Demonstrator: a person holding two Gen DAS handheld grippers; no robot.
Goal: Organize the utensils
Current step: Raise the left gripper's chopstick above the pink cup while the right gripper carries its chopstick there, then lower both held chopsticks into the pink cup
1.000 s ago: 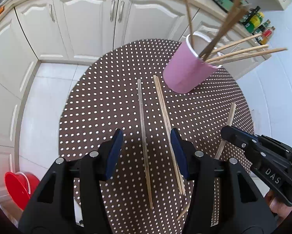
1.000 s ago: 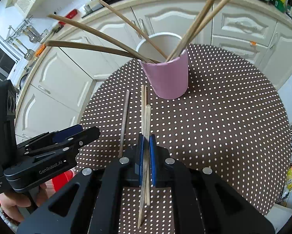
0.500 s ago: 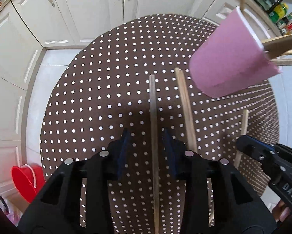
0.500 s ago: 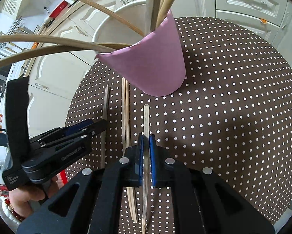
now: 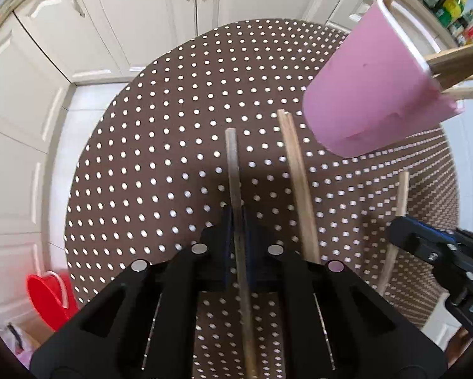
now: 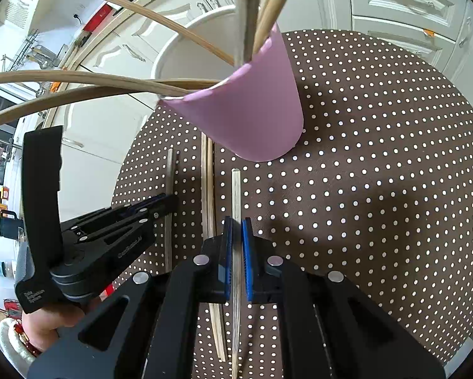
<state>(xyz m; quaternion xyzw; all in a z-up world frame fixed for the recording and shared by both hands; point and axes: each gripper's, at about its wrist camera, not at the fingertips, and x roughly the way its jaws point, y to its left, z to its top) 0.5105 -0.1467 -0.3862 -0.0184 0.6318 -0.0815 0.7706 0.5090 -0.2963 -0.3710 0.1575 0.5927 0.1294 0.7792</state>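
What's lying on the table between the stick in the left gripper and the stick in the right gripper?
A pair of chopsticks lying side by side on the dotted table, between the left gripper and the right gripper; the right wrist view shows it.

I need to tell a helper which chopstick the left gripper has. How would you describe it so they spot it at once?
Find the pink cup on the dotted round table. Three groups of sticks lie in front of it. The one meant is the lone dark chopstick, farthest from the cup, clamped in the left gripper; the pair of chopsticks beside it lies loose.
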